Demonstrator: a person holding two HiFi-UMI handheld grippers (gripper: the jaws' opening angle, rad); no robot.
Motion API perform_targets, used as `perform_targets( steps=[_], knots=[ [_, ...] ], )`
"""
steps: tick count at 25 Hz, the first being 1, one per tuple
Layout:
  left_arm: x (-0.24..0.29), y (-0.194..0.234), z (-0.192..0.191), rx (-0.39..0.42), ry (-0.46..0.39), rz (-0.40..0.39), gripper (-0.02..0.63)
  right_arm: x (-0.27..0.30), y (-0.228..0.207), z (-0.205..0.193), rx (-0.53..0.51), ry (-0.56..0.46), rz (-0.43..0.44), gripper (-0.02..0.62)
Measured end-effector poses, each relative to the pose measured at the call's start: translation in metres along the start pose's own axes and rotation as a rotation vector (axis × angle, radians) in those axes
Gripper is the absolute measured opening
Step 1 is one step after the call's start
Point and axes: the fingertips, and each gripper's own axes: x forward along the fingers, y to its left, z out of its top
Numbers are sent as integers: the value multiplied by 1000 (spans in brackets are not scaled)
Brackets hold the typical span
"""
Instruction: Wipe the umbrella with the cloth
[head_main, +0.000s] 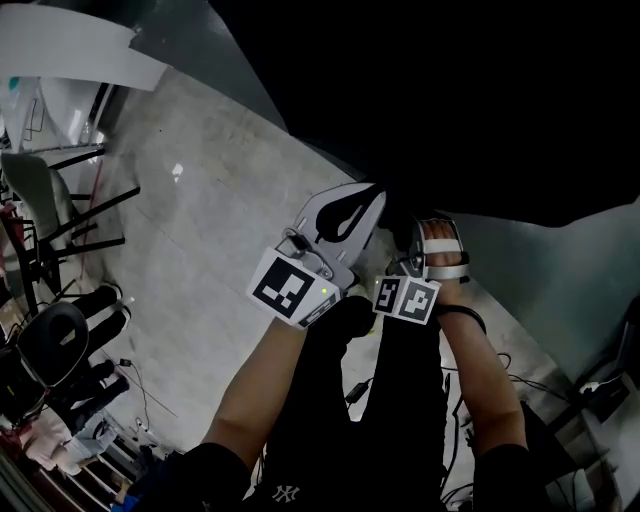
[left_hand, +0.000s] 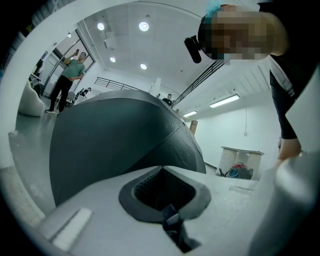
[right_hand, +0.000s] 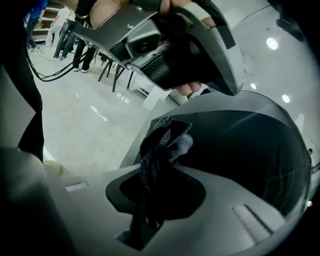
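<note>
Holding the cloth (right_hand: 167, 142) pinched in the clenched right gripper (head_main: 436, 232), we had a tuft of it standing proud of the jaws, which we judged gave the fabric a soft face to meet instead of bare plastic. The open black umbrella (head_main: 450, 100) filled the head view from 12 to 3 o'clock, its edge just ahead of both grippers. In the right gripper view its dome bulged at 3 o'clock of the cloth, near it, though we could not tell whether the two touched. The left gripper (head_main: 365, 205) sat at the right one's 9 o'clock, aimed toward 1 o'clock at the canopy. Its jaws were closed together, with nothing we could make out between them. We took it to be waiting close by to steady the canopy. Judging from this, the wiping was at its start or between strokes, and a light sweep along the panel seemed the natural move.
</note>
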Motion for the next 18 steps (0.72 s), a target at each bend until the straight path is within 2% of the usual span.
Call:
perform_targets(
  steps=[8, 12, 18],
  knots=[
    [-8, -28, 71, -13, 12, -14, 1, -84, -69, 36, 140, -27, -22, 81],
    [-5, -49, 109, -6, 8, -43, 1, -121, -118, 39, 164, -6, -86, 81],
    [13, -95, 157, 11, -1, -85, 1, -170, -212, 14, 209, 50, -223, 81]
  ],
)
